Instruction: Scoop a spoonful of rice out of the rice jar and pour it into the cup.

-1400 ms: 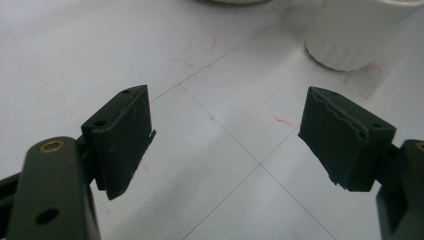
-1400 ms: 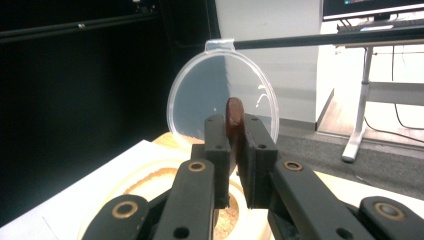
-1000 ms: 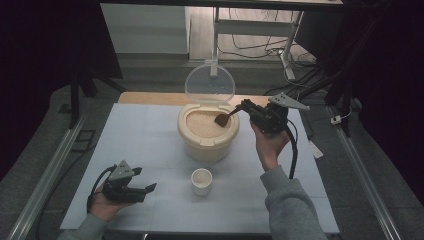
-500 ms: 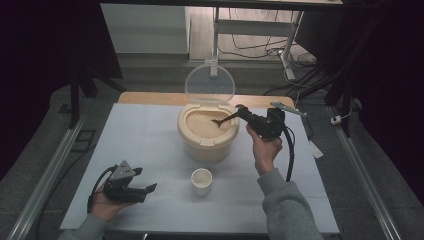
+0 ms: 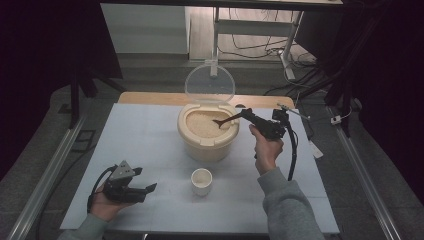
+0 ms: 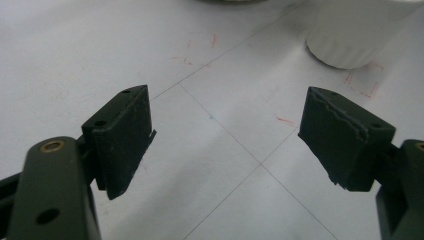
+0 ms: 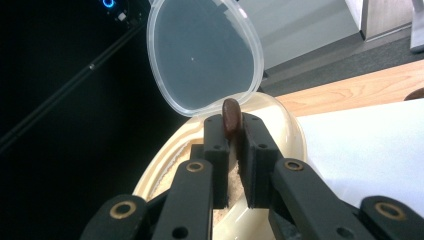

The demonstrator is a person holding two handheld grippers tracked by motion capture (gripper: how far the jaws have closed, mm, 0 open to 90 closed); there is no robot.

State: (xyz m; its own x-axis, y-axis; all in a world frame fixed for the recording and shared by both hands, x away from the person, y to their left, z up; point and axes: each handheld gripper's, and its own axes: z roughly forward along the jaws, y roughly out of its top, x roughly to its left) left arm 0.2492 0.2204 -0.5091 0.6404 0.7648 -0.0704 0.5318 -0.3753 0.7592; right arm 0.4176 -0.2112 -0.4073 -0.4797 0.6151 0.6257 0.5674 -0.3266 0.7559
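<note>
- High view: right gripper [image 5: 246, 115] dips a brown spoon [image 5: 226, 120] into the rice bin [image 5: 207, 135]; scooping looks underway, then carry to the white cup [image 5: 202, 180].
- Left gripper view: fingers [image 6: 125, 135] released, idle over the desk [image 6: 60, 60].
- Right gripper view: fingers [image 7: 216, 150] clenched on the spoon handle.

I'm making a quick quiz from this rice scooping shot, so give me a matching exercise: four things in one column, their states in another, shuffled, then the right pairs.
Things:
1 lid
2 spoon
3 cup
4 left gripper

States:
A open, holding nothing
B standing up behind the rice bin
C dipped into the rice
D upright on the table, in front of the bin

Pairs: 1-B, 2-C, 3-D, 4-A
</note>
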